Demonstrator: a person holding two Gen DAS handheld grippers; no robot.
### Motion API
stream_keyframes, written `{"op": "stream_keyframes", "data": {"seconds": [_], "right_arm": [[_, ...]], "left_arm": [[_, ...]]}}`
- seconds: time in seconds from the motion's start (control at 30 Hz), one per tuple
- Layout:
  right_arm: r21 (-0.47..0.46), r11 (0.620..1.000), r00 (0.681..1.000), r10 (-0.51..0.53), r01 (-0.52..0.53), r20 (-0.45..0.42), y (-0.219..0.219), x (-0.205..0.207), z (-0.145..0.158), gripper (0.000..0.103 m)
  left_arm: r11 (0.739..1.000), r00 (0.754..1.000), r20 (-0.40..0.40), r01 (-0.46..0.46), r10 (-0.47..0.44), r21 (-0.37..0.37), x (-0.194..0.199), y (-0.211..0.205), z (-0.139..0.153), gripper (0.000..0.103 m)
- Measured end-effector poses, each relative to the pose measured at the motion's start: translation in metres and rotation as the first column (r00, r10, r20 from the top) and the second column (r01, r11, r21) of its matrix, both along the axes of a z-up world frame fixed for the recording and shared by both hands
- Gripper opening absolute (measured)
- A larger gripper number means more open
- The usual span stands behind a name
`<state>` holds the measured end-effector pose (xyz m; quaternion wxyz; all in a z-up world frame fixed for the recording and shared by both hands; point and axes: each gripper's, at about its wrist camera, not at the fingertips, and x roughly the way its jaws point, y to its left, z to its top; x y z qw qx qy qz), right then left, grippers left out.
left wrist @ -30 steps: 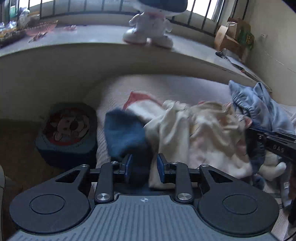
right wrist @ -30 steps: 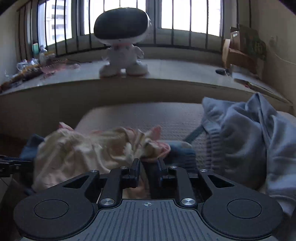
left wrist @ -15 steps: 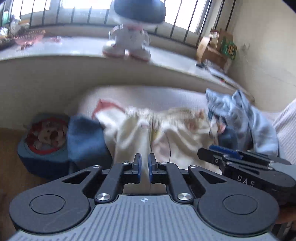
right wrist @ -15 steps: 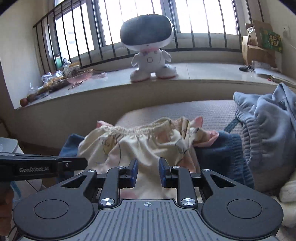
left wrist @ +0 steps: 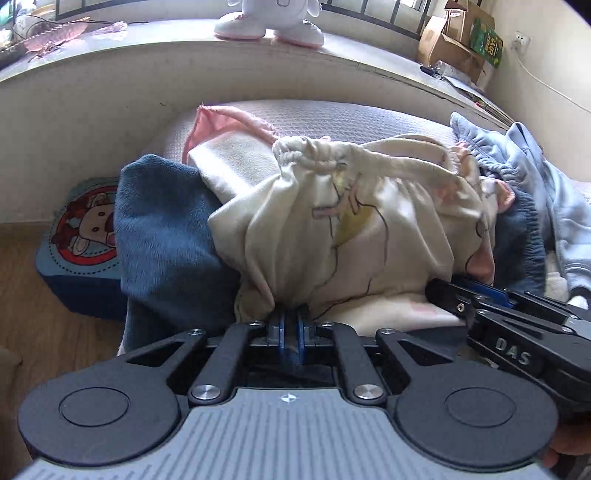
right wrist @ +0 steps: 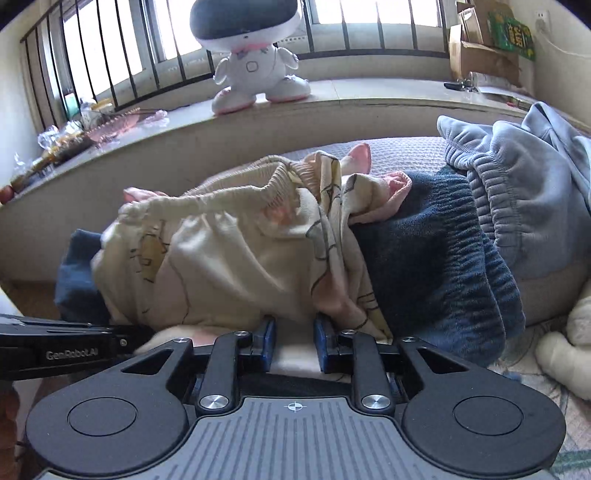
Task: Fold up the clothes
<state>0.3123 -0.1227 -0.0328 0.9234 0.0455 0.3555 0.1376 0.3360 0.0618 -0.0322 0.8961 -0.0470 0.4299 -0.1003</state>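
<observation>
Pinching cream garment (left wrist: 332,236): left gripper (left wrist: 290,323) | right gripper (right wrist: 294,341) parted, "DAS" | "GenRobot.AI"

1. "DAS" stands in pale letters on the black body of the right gripper (left wrist: 513,356), at the near right of the left wrist view.
2. "GenRobot.AI" stands in pale letters on the black side of the left gripper (right wrist: 72,355), at the near left of the right wrist view.
3. The green box (right wrist: 511,31) on the far right of the windowsill carries yellow print, too small to read.
</observation>
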Motion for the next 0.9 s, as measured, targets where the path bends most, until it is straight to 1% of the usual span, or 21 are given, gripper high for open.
{"op": "stream_keyframes", "data": {"seconds": [0.03, 0.07, 0.1, 0.13, 0.17, 0.2, 0.23, 0.3, 0.4, 0.43, 0.5, 0.57, 0.63, 0.7, 0.77, 0.8, 0.83, 0.9], "right_arm": [[0.012, 1.000, 1.000, 0.005, -0.005, 0.003, -0.004, -0.009, 0.005, 0.027], [0.016, 1.000, 1.000, 0.013, -0.013, 0.011, -0.007, -0.020, 0.010, 0.032], [0.014, 1.000, 1.000, 0.023, -0.023, 0.017, -0.011, -0.032, 0.014, 0.035], [0.010, 0.999, 0.999, 0.033, -0.033, 0.014, -0.014, -0.043, 0.017, 0.042], [0.007, 0.999, 0.999, 0.041, -0.041, 0.008, -0.018, -0.055, 0.018, 0.046], [0.010, 0.999, 0.999, 0.048, -0.048, 0.003, -0.022, -0.067, 0.019, 0.046], [0.018, 0.998, 0.998, 0.055, -0.055, -0.004, -0.027, -0.079, 0.018, 0.046], [0.024, 0.998, 0.998, 0.053, -0.052, -0.027, -0.036, -0.100, 0.017, 0.048], [0.014, 0.999, 0.997, 0.042, -0.042, -0.062, -0.048, -0.127, 0.012, 0.049], [0.016, 0.999, 0.996, 0.039, -0.038, -0.077, -0.053, -0.136, 0.010, 0.049], [0.019, 0.999, 0.995, 0.033, -0.032, -0.096, -0.061, -0.153, 0.008, 0.052], [0.004, 1.000, 0.996, 0.026, -0.025, -0.090, -0.067, -0.172, 0.006, 0.061], [-0.017, 1.000, 0.998, 0.017, -0.018, -0.068, -0.071, -0.188, 0.003, 0.062], [-0.003, 1.000, 0.999, 0.001, -0.002, -0.036, -0.075, -0.202, -0.003, 0.063], [0.016, 0.999, 1.000, -0.029, 0.029, 0.000, -0.077, -0.213, -0.010, 0.069], [0.012, 0.999, 0.999, -0.046, 0.046, 0.019, -0.076, -0.217, -0.015, 0.070], [0.000, 0.998, 0.998, -0.055, 0.055, 0.031, -0.074, -0.221, -0.020, 0.071], [-0.028, 0.998, 0.998, -0.059, 0.059, 0.014, -0.067, -0.224, -0.031, 0.071]], "left_arm": [[1.000, 1.000, 0.000, -0.002, 0.002, 0.006, -0.007, 0.000, 0.008, 0.013], [1.000, 1.000, -0.001, -0.004, 0.004, 0.014, -0.014, 0.000, 0.015, 0.022], [1.000, 1.000, -0.004, -0.007, 0.007, 0.022, -0.022, 0.000, 0.022, 0.028], [0.999, 1.000, -0.001, -0.003, 0.003, 0.033, -0.032, -0.001, 0.028, 0.040], [0.999, 1.000, 0.005, 0.005, -0.006, 0.046, -0.043, -0.002, 0.034, 0.044], [0.998, 1.000, 0.011, 0.016, -0.017, 0.065, -0.054, -0.005, 0.039, 0.045], [0.996, 0.999, 0.011, 0.030, -0.031, 0.084, -0.064, -0.008, 0.043, 0.048], [0.992, 0.998, 0.002, 0.055, -0.056, 0.111, -0.085, -0.013, 0.049, 0.063], [0.989, 0.998, -0.001, 0.059, -0.059, 0.134, -0.113, -0.016, 0.054, 0.066], [0.988, 0.998, 0.001, 0.057, -0.057, 0.142, -0.122, -0.016, 0.055, 0.068], [0.985, 0.998, 0.003, 0.056, -0.057, 0.160, -0.140, -0.019, 0.058, 0.070], [0.984, 0.998, 0.006, 0.059, -0.060, 0.169, -0.158, -0.021, 0.059, 0.073], [0.984, 0.998, 0.011, 0.060, -0.062, 0.169, -0.174, -0.023, 0.059, 0.076], [0.985, 0.998, 0.039, 0.043, -0.050, 0.170, -0.191, -0.024, 0.056, 0.081], [0.987, 0.996, 0.084, 0.015, -0.028, 0.159, -0.210, -0.024, 0.046, 0.086], [0.988, 0.994, 0.105, 0.001, -0.017, 0.152, -0.219, -0.023, 0.041, 0.086], [0.989, 0.994, 0.110, -0.007, -0.009, 0.146, -0.228, -0.024, 0.033, 0.087], [0.989, 0.998, 0.059, -0.006, -0.002, 0.149, -0.241, -0.024, 0.013, 0.087]]}}
